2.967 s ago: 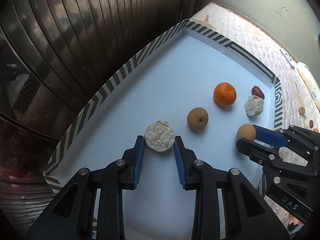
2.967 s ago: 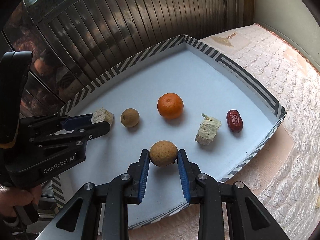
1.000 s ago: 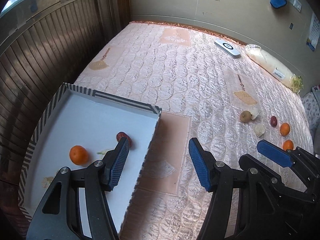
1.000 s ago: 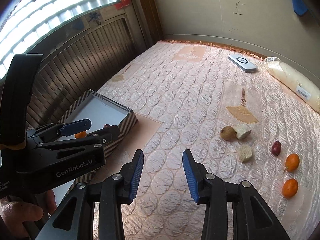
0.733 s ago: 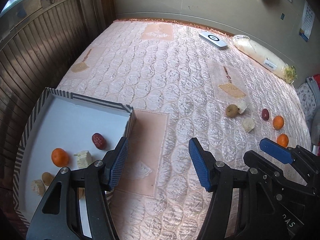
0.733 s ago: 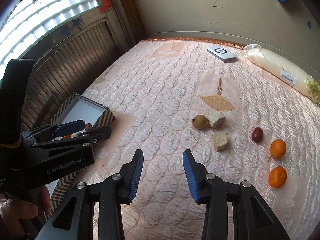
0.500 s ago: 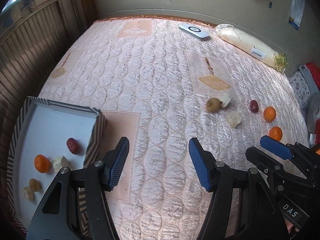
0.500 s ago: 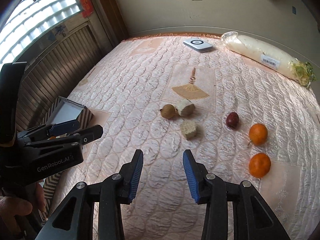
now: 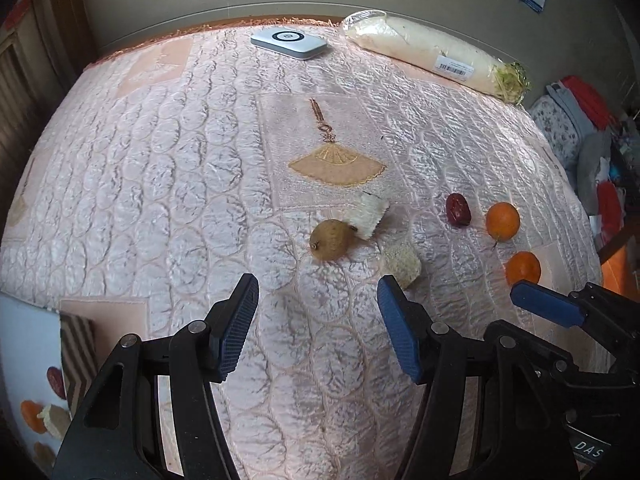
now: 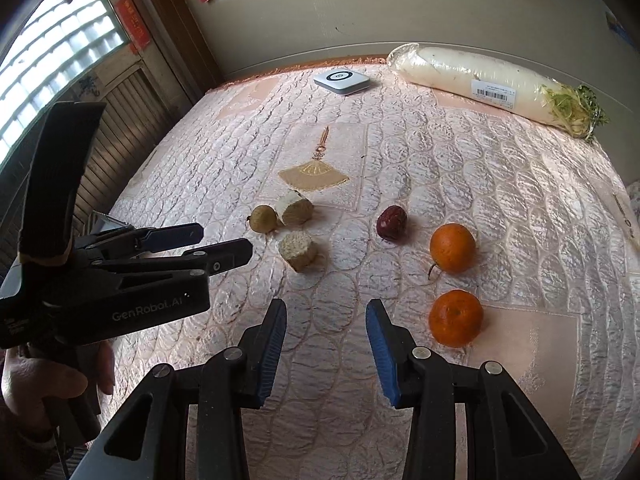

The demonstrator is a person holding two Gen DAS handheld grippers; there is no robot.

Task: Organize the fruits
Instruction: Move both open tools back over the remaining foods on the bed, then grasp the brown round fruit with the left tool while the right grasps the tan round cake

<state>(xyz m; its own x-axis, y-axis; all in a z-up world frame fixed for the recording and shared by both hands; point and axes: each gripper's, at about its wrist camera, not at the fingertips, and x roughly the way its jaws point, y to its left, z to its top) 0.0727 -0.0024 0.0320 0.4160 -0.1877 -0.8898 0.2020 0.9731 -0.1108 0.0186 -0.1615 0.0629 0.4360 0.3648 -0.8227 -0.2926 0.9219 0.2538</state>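
Note:
Loose fruit lies on a pink quilted bed. A brown round fruit (image 9: 330,240) (image 10: 264,219) touches a pale cut chunk (image 9: 372,216) (image 10: 296,207). A second pale chunk (image 9: 402,264) (image 10: 298,249), a dark red date (image 9: 458,209) (image 10: 392,222) and two oranges (image 9: 503,221) (image 9: 523,268) (image 10: 452,247) (image 10: 455,318) lie to the right. My left gripper (image 9: 316,322) is open and empty, just short of the brown fruit. My right gripper (image 10: 326,342) is open and empty, left of the near orange.
A striped-rim white tray (image 9: 78,344) holding fruit shows at the lower left of the left wrist view. A wrapped white radish (image 10: 492,82) and a white flat device (image 10: 341,80) lie at the far edge by the wall. Clothes (image 9: 580,120) are piled on the right.
Both grippers have swung away from the tray toward the loose fruit on the bed and come closer to it. Both stay open and empty.

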